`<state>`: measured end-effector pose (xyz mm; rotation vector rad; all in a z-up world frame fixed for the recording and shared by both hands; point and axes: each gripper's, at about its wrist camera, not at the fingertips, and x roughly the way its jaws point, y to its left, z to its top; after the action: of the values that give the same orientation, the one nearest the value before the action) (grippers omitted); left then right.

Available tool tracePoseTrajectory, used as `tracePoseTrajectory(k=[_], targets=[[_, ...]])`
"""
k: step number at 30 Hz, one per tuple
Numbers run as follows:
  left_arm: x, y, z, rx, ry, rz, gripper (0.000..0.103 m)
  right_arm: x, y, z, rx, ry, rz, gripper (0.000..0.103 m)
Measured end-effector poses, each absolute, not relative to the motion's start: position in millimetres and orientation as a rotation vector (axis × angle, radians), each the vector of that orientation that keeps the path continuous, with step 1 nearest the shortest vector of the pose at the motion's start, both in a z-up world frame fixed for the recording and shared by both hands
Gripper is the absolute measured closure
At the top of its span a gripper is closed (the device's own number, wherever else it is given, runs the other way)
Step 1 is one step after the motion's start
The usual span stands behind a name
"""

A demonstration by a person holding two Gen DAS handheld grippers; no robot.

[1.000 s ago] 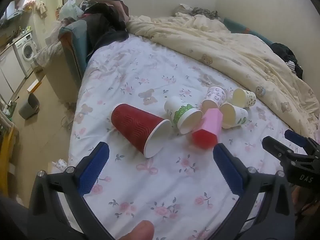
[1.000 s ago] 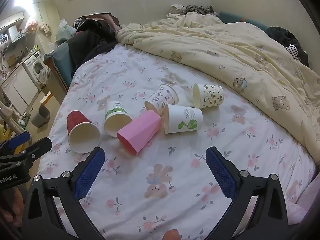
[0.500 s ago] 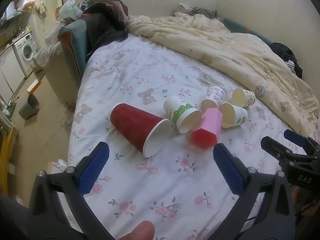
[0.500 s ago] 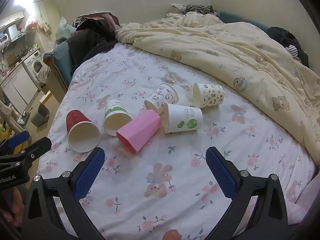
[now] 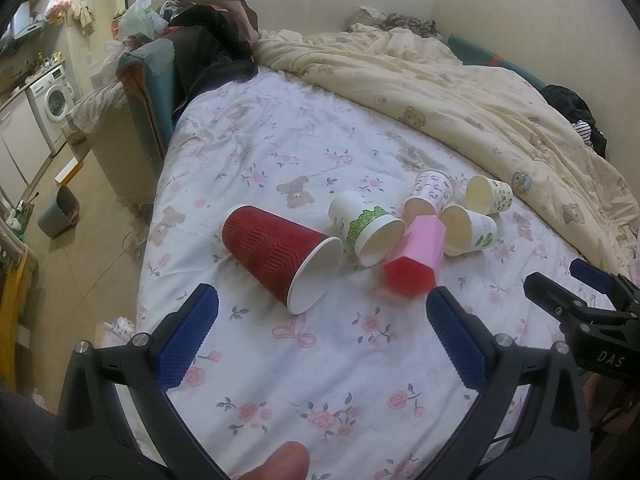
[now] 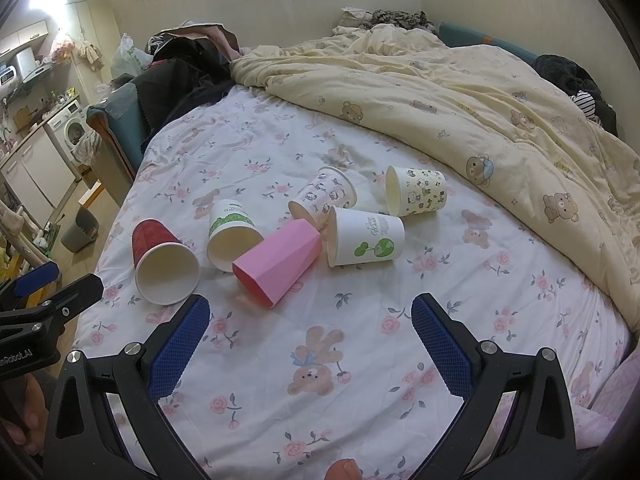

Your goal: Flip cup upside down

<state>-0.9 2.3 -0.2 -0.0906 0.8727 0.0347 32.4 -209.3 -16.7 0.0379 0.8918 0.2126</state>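
six cups lie on their sides on the bed (image 6: 360,344): red cup (image 5: 280,256) leftmost, pink cup (image 5: 416,264) touching the paper cups behind it. left gripper (image 5: 320,340) and right gripper (image 6: 312,344) hover near them, both spread wide, holding nothing.

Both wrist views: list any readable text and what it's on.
"DAS": right gripper body, seen in the left wrist view.
"eRobot.AI", cut off at the frame edge: left gripper body, seen in the right wrist view.
Print on the tree-and-globe cup and green-leaf cup: too small to read.
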Motion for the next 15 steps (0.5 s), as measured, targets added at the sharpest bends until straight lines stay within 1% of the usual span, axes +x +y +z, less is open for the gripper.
tracePoseTrajectory(k=[15], targets=[[-0.8, 2.8, -0.3, -0.095, 0.874, 0.031, 0.000, 33.8, -210.8, -17.0, 0.044, 0.883, 0.219, 0.000]])
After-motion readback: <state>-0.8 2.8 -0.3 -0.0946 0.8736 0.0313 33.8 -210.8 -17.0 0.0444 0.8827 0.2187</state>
